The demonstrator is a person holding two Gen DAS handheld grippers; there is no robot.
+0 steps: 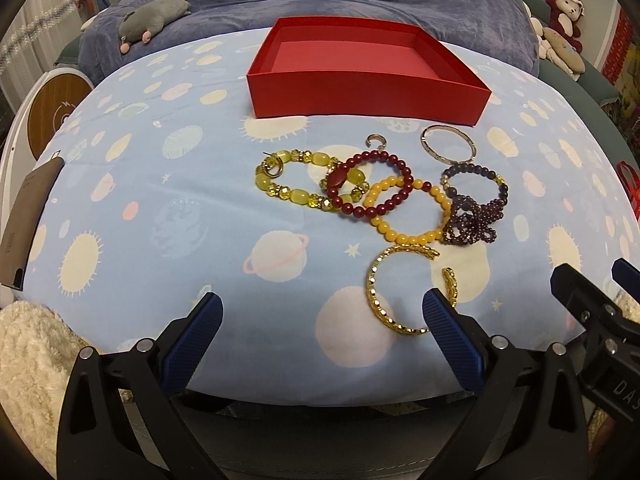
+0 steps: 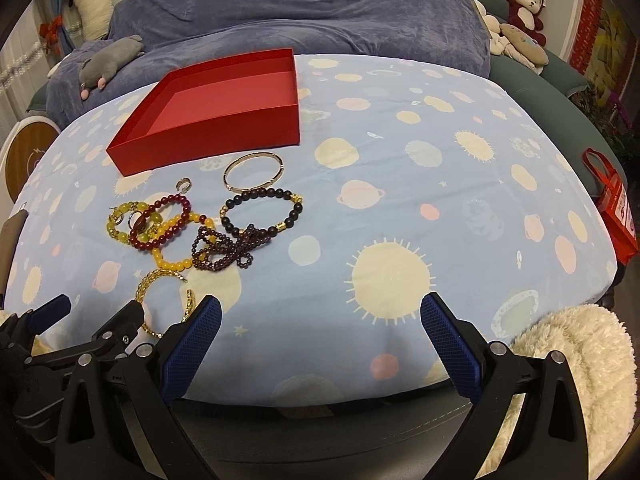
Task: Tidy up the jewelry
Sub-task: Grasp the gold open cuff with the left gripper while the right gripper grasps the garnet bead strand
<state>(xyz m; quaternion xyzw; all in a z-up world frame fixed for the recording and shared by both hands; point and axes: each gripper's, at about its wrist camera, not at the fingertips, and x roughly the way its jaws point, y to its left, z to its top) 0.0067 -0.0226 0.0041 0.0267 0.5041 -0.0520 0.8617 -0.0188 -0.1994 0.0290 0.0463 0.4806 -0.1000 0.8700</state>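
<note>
Ahead of both grippers, on a blue planet-print cloth (image 1: 160,200): a heap of jewelry, untouched. Left gripper (image 1: 322,312) spread wide, nothing between the blue fingers (image 1: 200,328); gold open cuff (image 1: 380,300) just off its right fingertip, partly covered by it. Beyond the cuff, a yellow bead bracelet (image 1: 404,236) overlapped by a dark red bead bracelet (image 1: 372,184), with a pale yellow-green bracelet (image 1: 296,196) to their left and a tangled purple bead strand (image 1: 472,224) to the right. Farther still, a thin gold bangle (image 1: 448,144) and a small ring (image 1: 376,142), just short of the open red box (image 1: 360,96), empty inside. Right gripper (image 2: 320,314) likewise parted and holding nothing, the heap forward and left of it, a black bead bracelet (image 2: 260,210) touching the purple strand. Cream fleece (image 2: 580,360) beside its right finger.
</note>
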